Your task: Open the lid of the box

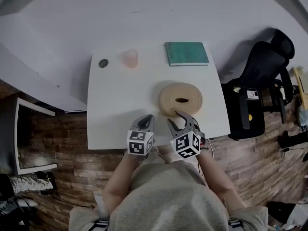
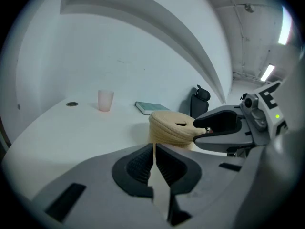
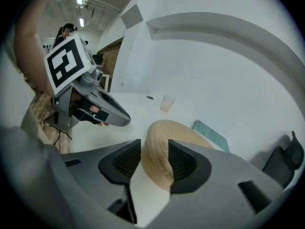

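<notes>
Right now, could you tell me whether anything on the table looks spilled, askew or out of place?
Nothing stands out. The woven box sits flat with its lid on, the pink cup stands upright, the green book lies flat near the far edge, and no spill shows on the white table.

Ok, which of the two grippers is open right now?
The right gripper: its jaws stand apart at the near edge of the woven box. The left gripper has its jaws closed together, with nothing between them.

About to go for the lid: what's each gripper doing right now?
Left gripper: shut, empty.
Right gripper: open at the near edge of the box, which shows between its jaws, not gripped.
</notes>
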Tool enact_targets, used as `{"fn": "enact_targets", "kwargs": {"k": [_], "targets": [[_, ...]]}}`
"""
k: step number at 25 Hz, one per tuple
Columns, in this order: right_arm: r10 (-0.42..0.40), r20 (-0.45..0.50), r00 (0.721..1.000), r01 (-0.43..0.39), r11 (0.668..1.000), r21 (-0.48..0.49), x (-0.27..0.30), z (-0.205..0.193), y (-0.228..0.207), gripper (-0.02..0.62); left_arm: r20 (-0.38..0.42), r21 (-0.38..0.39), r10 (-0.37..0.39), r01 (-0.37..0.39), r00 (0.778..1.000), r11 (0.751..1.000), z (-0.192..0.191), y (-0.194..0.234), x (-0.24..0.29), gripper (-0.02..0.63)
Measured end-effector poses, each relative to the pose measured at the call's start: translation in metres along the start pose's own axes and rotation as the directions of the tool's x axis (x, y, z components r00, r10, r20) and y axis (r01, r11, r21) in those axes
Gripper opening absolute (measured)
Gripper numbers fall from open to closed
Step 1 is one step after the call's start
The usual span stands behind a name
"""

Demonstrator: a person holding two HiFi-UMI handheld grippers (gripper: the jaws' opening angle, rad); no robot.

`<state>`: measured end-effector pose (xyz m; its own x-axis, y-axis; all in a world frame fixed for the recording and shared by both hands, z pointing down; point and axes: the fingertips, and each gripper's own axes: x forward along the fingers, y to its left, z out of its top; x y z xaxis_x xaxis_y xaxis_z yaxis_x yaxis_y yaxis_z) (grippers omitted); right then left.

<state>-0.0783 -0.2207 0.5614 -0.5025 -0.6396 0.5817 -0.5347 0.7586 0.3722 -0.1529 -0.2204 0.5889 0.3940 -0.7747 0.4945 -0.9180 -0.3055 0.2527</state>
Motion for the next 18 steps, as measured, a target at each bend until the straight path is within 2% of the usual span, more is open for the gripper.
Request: {"fn": "enact_targets", "kwargs": {"k": [4,10,15,16,18], "targets": [[-0.033,-0.058,0.998,0.026,0.994,-0.109,0.010,-0.008,-0.003,0.171,-0.027,0.020,-0.029,0.029,0.999,0.999,-0.005,-0.001,0.013,0.008],[-0.045,-0.128,0.991,0.013,0.971,-0.238,0.021,-0.017,-0.003,0.172,-0.070,0.071,-0.087,0.092,0.994,0.993,-0.011,-0.006,0.031,0.008],[-0.048,-0.157,0.986,0.000,0.957,-0.288,0.025,-0.021,-0.006,0.167,-0.095,0.106,-0.120,0.130,0.988,0.986,-0.013,-0.010,0.041,0.010],[-0.044,-0.161,0.986,-0.005,0.956,-0.292,0.026,-0.022,-0.007,0.166,-0.100,0.112,-0.130,0.141,0.986,0.984,-0.013,-0.011,0.043,0.017],[-0.034,-0.167,0.985,-0.017,0.955,-0.296,0.027,-0.022,-0.007,0.166,-0.112,0.127,-0.147,0.161,0.983,0.979,-0.014,-0.013,0.047,0.079]]}}
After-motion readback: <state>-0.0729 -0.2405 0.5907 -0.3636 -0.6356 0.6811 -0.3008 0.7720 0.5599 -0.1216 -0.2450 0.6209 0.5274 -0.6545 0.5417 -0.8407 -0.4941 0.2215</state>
